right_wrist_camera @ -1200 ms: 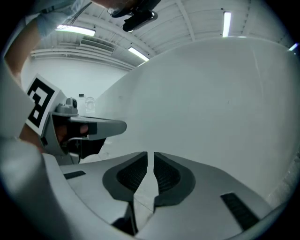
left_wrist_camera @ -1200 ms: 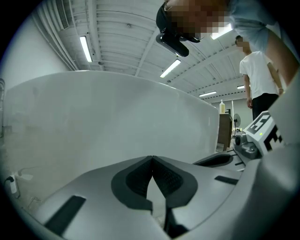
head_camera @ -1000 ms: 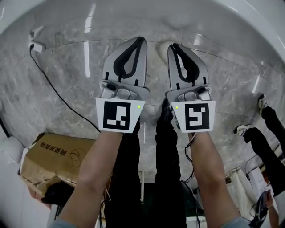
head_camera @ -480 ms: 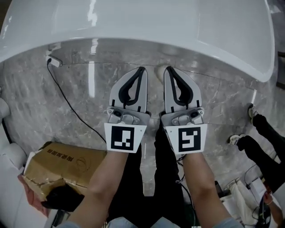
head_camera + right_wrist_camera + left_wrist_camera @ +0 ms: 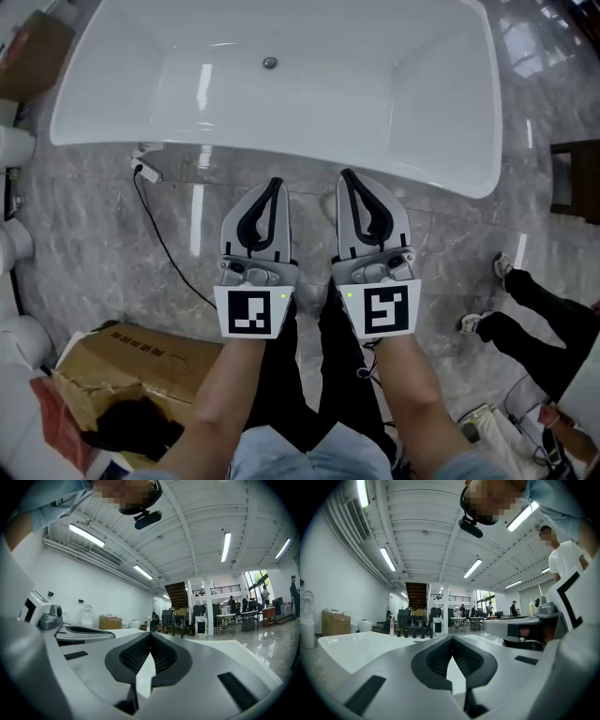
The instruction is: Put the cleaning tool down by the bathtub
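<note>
The white bathtub (image 5: 441, 112) fills the top of the head view, with its drain (image 5: 270, 63) near the far wall. No cleaning tool shows in any view. My left gripper (image 5: 276, 181) and right gripper (image 5: 345, 173) hover side by side over the marble floor, their tips just short of the tub's near rim. Both are shut with nothing between the pads. In the left gripper view the shut left gripper (image 5: 452, 637) points over the tub (image 5: 351, 646). In the right gripper view the right gripper (image 5: 150, 633) is likewise shut and empty.
A torn cardboard box (image 5: 131, 375) lies on the floor at the lower left. A black cable with a white plug (image 5: 145, 171) runs beside the tub. Another person's legs (image 5: 525, 319) stand at the right, and dark furniture (image 5: 577, 178) sits at the right edge.
The head view has lifted, so the whole bathtub now shows instead of only its rim. Both grippers stay side by side, lower in the frame.
</note>
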Tool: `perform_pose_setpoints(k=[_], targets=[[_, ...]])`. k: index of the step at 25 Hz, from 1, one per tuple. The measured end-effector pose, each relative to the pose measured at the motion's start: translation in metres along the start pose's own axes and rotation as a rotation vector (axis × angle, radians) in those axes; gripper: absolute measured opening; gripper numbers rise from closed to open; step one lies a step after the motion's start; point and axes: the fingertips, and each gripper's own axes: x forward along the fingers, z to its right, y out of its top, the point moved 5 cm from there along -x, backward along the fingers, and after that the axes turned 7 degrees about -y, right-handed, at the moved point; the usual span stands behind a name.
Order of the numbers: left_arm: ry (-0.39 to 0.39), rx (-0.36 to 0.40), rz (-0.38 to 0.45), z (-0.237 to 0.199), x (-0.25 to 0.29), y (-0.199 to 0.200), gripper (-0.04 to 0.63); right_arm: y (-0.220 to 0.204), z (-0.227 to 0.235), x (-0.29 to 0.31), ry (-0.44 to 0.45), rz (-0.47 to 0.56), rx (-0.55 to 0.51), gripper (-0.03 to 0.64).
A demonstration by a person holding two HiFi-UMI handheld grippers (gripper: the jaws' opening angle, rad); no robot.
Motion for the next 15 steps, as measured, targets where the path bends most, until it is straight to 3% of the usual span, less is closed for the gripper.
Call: perform_pose_setpoints(k=[10, 15], targets=[[0.067, 0.078, 0.116, 0.0, -0.041, 0.149, 0.015, 0.148, -0.008, -0.021, 0.02, 0.105, -0.044, 0.014], [0.077, 0.102, 0.147, 0.0, -0.058, 0.201, 0.015, 0.207, -0.019, -0.027, 0.037, 0.154, -0.058, 0.014]])
